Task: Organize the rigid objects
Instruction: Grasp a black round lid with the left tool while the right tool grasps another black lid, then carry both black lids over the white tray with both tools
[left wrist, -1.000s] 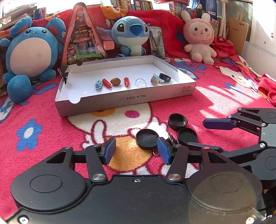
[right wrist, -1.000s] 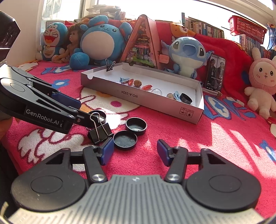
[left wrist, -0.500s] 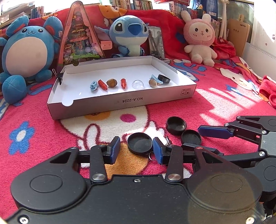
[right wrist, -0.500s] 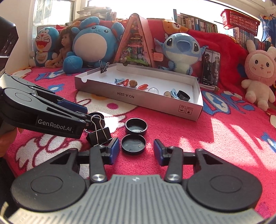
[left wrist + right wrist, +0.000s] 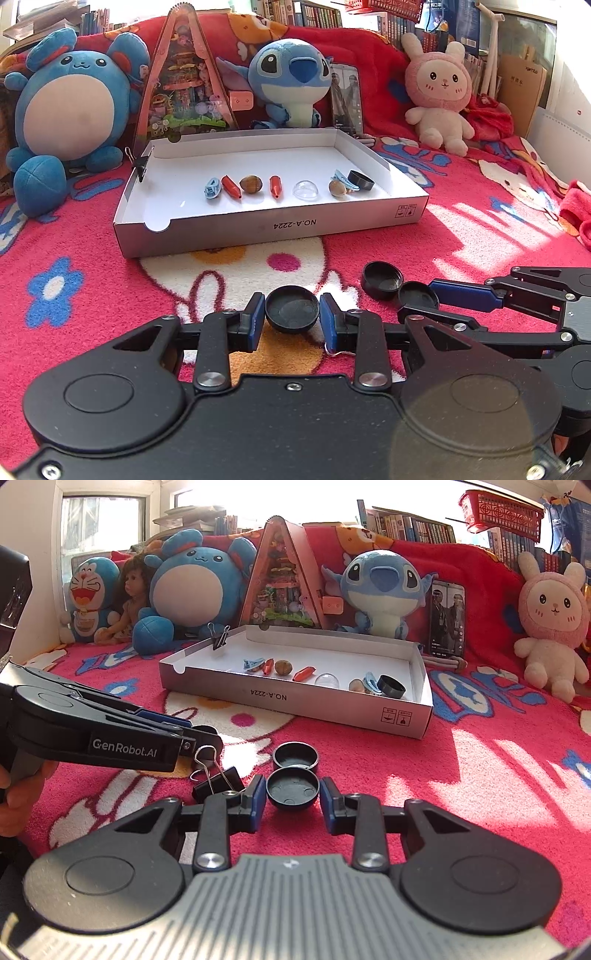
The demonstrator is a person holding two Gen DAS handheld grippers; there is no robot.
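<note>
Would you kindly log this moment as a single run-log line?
left gripper: jaws just closed onto left cap | right gripper: jaws just closed onto right cap | both on blanket

A round blue plush sits at the red blanket's back left. A big-eared blue plush leans centre back, a pink rabbit plush at back right.
</note>
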